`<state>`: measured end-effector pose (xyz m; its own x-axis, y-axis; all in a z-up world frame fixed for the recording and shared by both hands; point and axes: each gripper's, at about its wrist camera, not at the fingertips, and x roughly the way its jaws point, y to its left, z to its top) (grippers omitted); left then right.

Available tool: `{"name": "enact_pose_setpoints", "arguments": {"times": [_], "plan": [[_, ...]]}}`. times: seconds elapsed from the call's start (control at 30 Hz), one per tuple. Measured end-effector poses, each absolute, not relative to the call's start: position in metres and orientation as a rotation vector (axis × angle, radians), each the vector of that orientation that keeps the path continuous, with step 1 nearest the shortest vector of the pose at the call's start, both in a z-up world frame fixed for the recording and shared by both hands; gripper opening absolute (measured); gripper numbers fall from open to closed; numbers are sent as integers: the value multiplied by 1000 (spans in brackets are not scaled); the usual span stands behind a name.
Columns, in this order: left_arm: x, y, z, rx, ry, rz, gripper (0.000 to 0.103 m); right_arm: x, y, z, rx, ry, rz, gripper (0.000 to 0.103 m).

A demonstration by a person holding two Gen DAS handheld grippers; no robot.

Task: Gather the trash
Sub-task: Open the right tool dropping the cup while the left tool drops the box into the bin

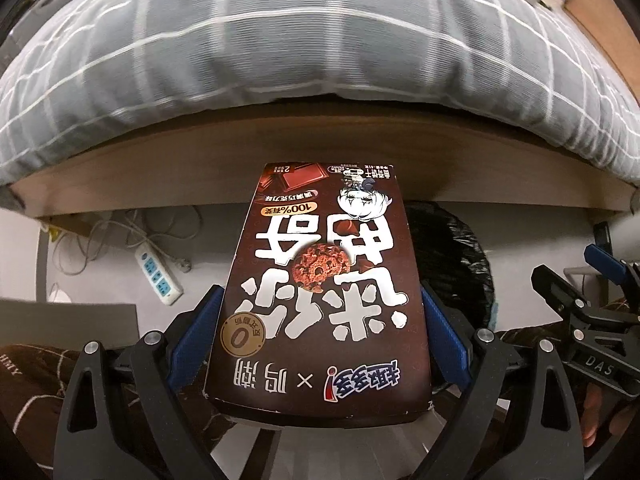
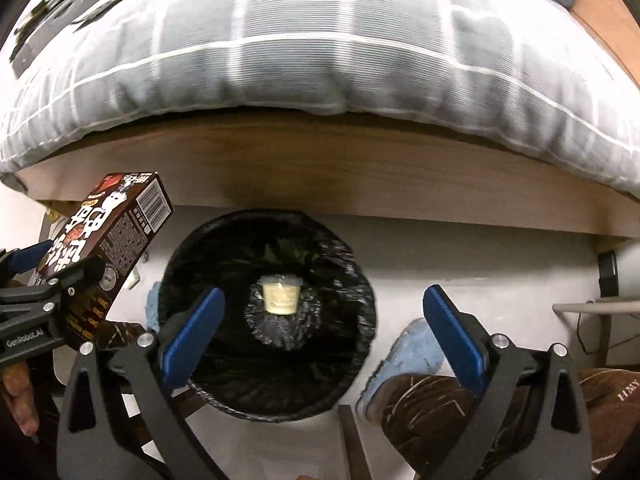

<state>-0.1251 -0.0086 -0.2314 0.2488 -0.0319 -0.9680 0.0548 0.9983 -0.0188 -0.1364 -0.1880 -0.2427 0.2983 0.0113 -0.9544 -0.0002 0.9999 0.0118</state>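
Note:
My left gripper [image 1: 320, 312] is shut on a brown chocolate cookie box [image 1: 320, 280], gripped across its sides and held in the air to the left of a round bin with a black liner [image 2: 360, 280]. The box also shows in the right wrist view [image 2: 108, 240], with the left gripper [image 2: 52, 276] around it. The bin's edge shows behind the box in the left wrist view [image 1: 460, 264]. A small pale yellow cup [image 2: 280, 298] lies at the bottom of the bin. My right gripper [image 2: 320, 312] is open and empty above the bin; it also shows in the left wrist view [image 1: 592, 280].
A bed with a grey checked duvet [image 2: 320, 40] and a wooden frame [image 2: 320, 168] stands behind the bin. A white power strip [image 1: 158, 276] with cables lies on the floor at left. A foot in a blue slipper [image 2: 408, 356] stands right of the bin.

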Motion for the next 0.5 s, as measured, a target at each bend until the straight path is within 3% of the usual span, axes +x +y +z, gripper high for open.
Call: {"name": "enact_pose_setpoints", "arguments": {"times": [0.5], "plan": [[-121, -64, -240, 59, 1325, -152, 91, -146, -242, -227, 92, 1242, -87, 95]]}}
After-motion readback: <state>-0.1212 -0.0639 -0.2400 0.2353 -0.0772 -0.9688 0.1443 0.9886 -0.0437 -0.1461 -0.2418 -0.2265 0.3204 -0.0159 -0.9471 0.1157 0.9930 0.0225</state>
